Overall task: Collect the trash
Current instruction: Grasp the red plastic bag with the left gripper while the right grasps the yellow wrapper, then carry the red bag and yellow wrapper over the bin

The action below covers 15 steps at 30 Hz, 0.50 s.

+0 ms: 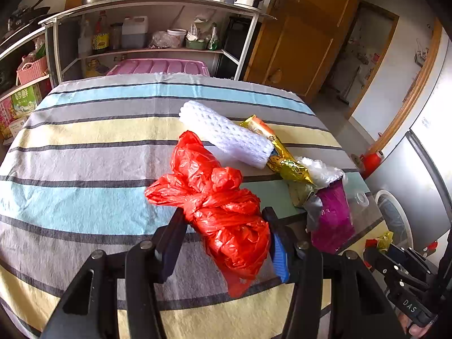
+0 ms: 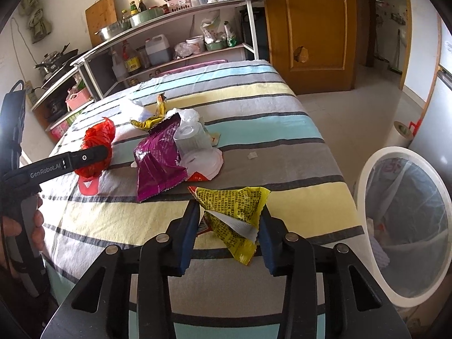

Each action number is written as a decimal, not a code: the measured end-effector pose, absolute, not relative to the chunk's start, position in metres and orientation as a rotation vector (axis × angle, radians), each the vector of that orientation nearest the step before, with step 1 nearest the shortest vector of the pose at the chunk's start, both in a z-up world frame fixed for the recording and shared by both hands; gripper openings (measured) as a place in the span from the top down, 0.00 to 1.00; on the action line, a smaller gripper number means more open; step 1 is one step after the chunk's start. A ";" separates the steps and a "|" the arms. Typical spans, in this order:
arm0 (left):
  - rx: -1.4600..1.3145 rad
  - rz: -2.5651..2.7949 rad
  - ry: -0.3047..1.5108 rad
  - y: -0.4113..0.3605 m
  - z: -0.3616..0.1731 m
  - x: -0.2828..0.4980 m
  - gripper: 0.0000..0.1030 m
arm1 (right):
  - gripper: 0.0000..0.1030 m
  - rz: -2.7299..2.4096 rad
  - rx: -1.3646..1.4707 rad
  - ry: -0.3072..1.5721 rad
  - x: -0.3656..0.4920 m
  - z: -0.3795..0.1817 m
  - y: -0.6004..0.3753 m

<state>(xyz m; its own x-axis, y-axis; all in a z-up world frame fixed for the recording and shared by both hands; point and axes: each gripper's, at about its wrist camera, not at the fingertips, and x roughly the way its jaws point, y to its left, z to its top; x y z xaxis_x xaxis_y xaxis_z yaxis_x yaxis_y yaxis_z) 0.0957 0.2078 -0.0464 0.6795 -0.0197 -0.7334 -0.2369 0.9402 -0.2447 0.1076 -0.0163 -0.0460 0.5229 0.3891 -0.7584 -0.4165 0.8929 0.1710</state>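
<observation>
My left gripper [image 1: 224, 226] is shut on a crumpled red plastic bag [image 1: 220, 203], which rests on the striped tablecloth [image 1: 84, 155]; the bag also shows in the right wrist view [image 2: 96, 141]. My right gripper [image 2: 228, 226] is shut on a yellow printed wrapper [image 2: 234, 212] and holds it above the table's near edge. A purple snack bag [image 2: 158, 161], a gold wrapper [image 1: 288, 163], a white foam net sleeve [image 1: 228, 135] and a clear plastic cup [image 2: 192, 138] lie in the middle of the table.
A white trash bin [image 2: 404, 226] with a clear liner stands on the floor right of the table. A shelf rack [image 1: 158, 28] with bottles and pots stands behind the table. A wooden door [image 2: 310, 28] is at the back right.
</observation>
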 end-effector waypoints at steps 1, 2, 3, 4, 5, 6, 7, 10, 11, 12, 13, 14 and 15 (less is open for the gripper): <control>-0.334 0.123 0.818 0.207 -0.045 0.095 0.45 | 0.62 0.479 -0.034 0.897 0.107 -0.046 -0.017; -0.331 0.122 0.814 0.207 -0.044 0.094 0.45 | 0.63 0.478 -0.036 0.893 0.106 -0.045 -0.017; -0.328 0.121 0.809 0.206 -0.042 0.092 0.45 | 0.63 0.480 -0.036 0.889 0.106 -0.044 -0.017; -0.323 0.120 0.807 0.205 -0.041 0.091 0.45 | 0.63 0.480 -0.036 0.887 0.105 -0.043 -0.017; -0.316 0.118 0.803 0.203 -0.039 0.090 0.45 | 0.63 0.479 -0.037 0.884 0.104 -0.043 -0.017; -0.313 0.117 0.798 0.202 -0.037 0.089 0.45 | 0.64 0.479 -0.037 0.880 0.103 -0.042 -0.018; -0.311 0.112 0.794 0.201 -0.035 0.088 0.45 | 0.64 0.479 -0.035 0.876 0.102 -0.041 -0.019; -0.306 0.102 0.783 0.197 -0.030 0.084 0.45 | 0.64 0.475 -0.028 0.859 0.099 -0.037 -0.021; -0.304 0.095 0.780 0.196 -0.029 0.083 0.45 | 0.64 0.475 -0.028 0.853 0.097 -0.035 -0.022; -0.300 0.091 0.777 0.195 -0.027 0.082 0.45 | 0.64 0.473 -0.026 0.849 0.096 -0.034 -0.023; -0.296 0.088 0.774 0.193 -0.025 0.081 0.45 | 0.64 0.471 -0.026 0.845 0.095 -0.033 -0.025; -0.293 0.082 0.771 0.191 -0.024 0.080 0.45 | 0.64 0.470 -0.024 0.842 0.094 -0.032 -0.026; -0.291 0.074 0.766 0.189 -0.021 0.079 0.45 | 0.64 0.468 -0.020 0.836 0.093 -0.030 -0.028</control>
<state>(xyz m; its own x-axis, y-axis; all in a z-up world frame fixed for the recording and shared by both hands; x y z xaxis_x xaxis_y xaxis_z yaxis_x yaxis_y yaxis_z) 0.0786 0.1887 -0.0213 0.7205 -0.0394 -0.6923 -0.1707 0.9576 -0.2322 0.0932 -0.0280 -0.0299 0.5748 0.3917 -0.7185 -0.4071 0.8985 0.1641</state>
